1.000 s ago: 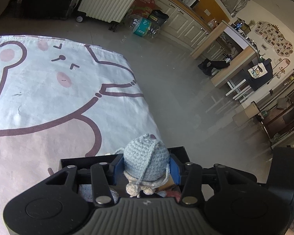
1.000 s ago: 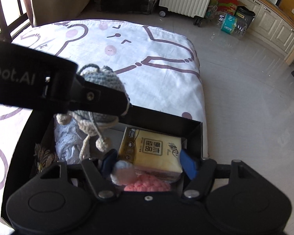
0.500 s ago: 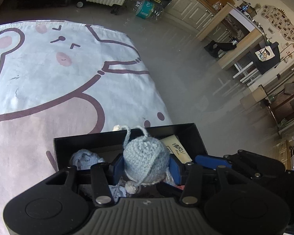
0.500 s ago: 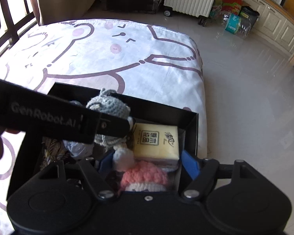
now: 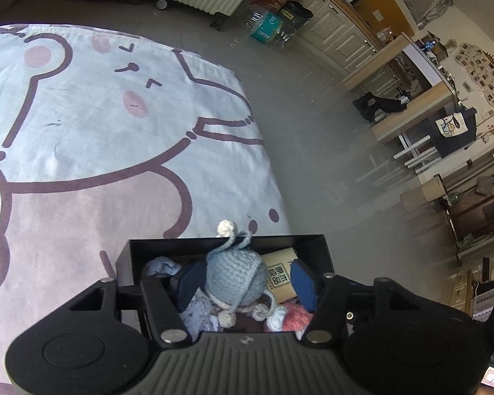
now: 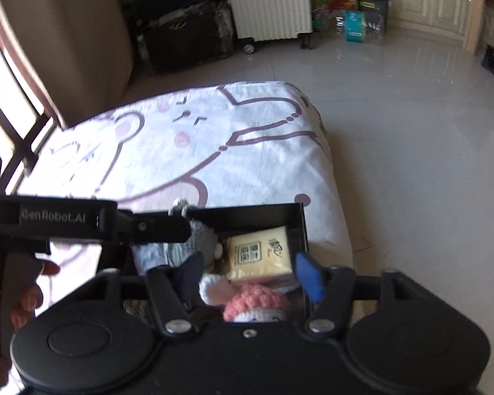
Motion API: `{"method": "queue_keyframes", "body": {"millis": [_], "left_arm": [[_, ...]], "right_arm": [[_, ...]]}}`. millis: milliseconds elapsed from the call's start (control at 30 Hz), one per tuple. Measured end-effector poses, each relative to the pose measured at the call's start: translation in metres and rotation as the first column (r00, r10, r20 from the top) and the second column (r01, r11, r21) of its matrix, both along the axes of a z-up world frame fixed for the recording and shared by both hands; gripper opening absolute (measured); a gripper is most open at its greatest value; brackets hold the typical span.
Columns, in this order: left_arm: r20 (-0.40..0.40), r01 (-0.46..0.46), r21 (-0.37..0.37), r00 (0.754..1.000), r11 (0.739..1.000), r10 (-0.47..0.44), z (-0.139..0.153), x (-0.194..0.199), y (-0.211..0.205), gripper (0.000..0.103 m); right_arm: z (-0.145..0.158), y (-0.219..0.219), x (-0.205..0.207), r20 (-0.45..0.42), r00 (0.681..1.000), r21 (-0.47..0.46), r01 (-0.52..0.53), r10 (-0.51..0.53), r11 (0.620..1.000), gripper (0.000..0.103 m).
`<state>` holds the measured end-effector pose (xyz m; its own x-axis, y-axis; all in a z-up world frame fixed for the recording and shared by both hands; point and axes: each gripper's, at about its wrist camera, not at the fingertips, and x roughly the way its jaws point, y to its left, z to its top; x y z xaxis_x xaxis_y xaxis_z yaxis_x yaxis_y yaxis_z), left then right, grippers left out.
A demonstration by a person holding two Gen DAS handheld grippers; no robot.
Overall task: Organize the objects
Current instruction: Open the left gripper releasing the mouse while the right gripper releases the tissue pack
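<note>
A black box (image 5: 168, 243) stands on the bed's near corner. My left gripper (image 5: 245, 283) is down inside it with its jaws opening. The blue-grey crochet toy (image 5: 233, 273) sits between the blue pads, and there is a gap at the right pad. In the right wrist view that toy (image 6: 205, 239) lies beside a yellow tissue pack (image 6: 260, 253), under the left gripper's finger (image 6: 154, 228). My right gripper (image 6: 251, 273) hovers over the box (image 6: 257, 210) with its jaws closing. A pink and white crochet toy (image 6: 257, 301) lies below them, and the pads do not press on it.
The box rests on a white sheet with a cartoon print (image 5: 98, 131). Grey tiled floor (image 5: 313, 151) drops away to the right of the bed. A white radiator (image 6: 266, 3), cartons and cabinets line the far wall. A person's hand (image 6: 26, 293) grips the left tool.
The blue-grey toy has gone down from above the box into it, and the left pads have spread apart. The right gripper has risen and rolled, and its jaws have narrowed.
</note>
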<state>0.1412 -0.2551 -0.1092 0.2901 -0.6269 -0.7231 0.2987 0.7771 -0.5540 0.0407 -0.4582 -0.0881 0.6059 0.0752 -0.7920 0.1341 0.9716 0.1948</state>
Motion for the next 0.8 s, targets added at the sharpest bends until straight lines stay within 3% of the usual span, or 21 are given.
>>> {"method": "queue_keyframes", "body": {"millis": [33, 67, 200, 467, 800], "left_arm": [[0.000, -0.010, 0.003, 1.000, 1.000, 0.010, 0.000, 0.001, 0.003, 0.050], [0.000, -0.019, 0.004, 1.000, 1.000, 0.019, 0.000, 0.002, 0.006, 0.043], [-0.007, -0.053, -0.003, 0.999, 0.999, 0.053, -0.001, 0.007, 0.014, 0.032], [-0.016, -0.078, 0.018, 0.997, 0.997, 0.079, -0.003, 0.011, 0.024, 0.025], [0.000, -0.049, 0.071, 0.999, 0.996, 0.049, -0.004, 0.009, 0.021, 0.025]], "right_arm": [[-0.001, -0.001, 0.003, 0.000, 1.000, 0.021, 0.010, -0.010, 1.000, 0.039], [-0.001, 0.000, 0.004, 0.005, 1.000, 0.036, 0.019, -0.019, 0.999, 0.036], [-0.004, 0.011, 0.015, 0.017, 1.000, 0.071, 0.016, -0.017, 0.997, 0.022], [-0.009, 0.038, 0.042, 0.029, 0.999, 0.060, -0.028, 0.026, 0.998, 0.020], [-0.023, 0.050, 0.044, -0.064, 0.994, -0.009, -0.087, 0.087, 0.996, 0.020]]}}
